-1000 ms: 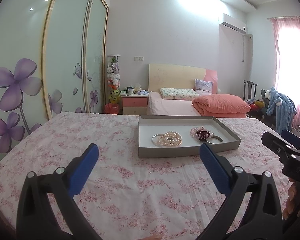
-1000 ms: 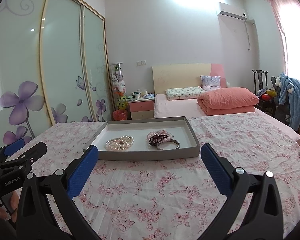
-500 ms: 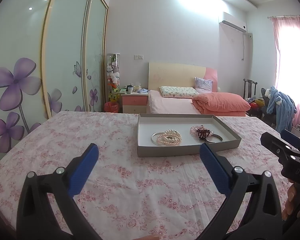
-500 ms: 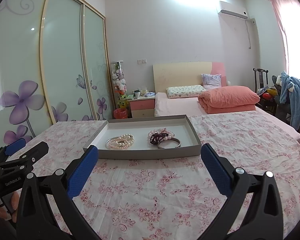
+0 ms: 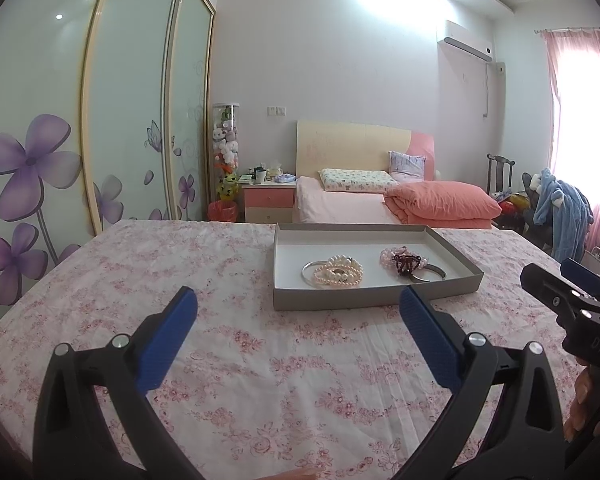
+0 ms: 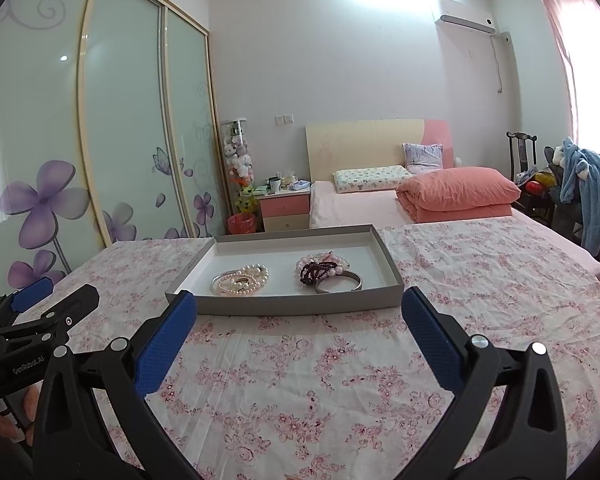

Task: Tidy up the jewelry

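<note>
Covering the whole foreground, a white cloth printed with pink flowers (image 6: 340, 368) spreads wrinkled over the work surface, and on it sits a shallow grey cardboard tray (image 6: 300, 304) holding the jewelry. In the tray's left half a pearl necklace (image 6: 244, 280) lies coiled over a thin silver bangle (image 5: 310, 276); in its right half a pink bead bracelet (image 6: 320, 260) and a dark red bead bracelet (image 6: 314, 270) rest against a wider silver bangle (image 6: 340, 284). The left gripper (image 5: 298, 332) and the right gripper (image 6: 300, 332) both hover short of the tray, blue pads spread wide and holding nothing. Beyond stands a bedroom: sliding wardrobe doors (image 6: 120, 120) with purple flowers (frosted glass), a bed (image 6: 364, 204) with a folded salmon quilt (image 6: 456, 194), a pink nightstand (image 5: 268, 200), a wall air conditioner (image 6: 466, 22) and a pink curtain (image 5: 580, 128).
</note>
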`<action>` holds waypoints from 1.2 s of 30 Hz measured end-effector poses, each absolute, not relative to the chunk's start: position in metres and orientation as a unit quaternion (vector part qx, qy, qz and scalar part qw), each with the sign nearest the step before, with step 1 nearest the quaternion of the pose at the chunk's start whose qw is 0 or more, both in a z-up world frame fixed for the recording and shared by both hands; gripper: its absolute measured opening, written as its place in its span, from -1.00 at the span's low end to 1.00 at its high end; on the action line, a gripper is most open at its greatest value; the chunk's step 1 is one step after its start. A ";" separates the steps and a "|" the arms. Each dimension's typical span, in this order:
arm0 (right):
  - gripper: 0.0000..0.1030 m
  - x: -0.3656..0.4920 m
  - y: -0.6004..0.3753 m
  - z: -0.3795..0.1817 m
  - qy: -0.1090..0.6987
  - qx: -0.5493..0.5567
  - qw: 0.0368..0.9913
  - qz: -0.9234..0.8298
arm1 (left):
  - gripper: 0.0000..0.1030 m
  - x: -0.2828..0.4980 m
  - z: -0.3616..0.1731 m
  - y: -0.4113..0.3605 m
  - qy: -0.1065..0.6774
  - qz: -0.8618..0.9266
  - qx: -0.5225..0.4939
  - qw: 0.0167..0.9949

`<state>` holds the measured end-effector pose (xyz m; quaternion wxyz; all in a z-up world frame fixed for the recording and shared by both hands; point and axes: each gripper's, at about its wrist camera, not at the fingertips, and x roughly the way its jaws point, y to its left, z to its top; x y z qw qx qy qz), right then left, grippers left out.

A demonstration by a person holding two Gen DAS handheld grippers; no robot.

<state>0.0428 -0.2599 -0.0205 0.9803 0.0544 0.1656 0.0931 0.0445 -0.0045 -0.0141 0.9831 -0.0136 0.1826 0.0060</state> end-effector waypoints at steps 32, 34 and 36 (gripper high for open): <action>0.97 0.046 -0.263 -0.022 0.172 0.059 0.979 0.092 | 0.92 0.048 -0.018 -0.003 0.192 0.008 -0.015 0.981; 0.97 0.046 -0.263 -0.022 0.172 0.059 0.979 0.092 | 0.92 0.049 -0.018 -0.002 0.193 0.007 -0.016 0.981; 0.97 0.046 -0.263 -0.022 0.172 0.059 0.979 0.092 | 0.92 0.049 -0.018 -0.002 0.195 0.006 -0.017 0.981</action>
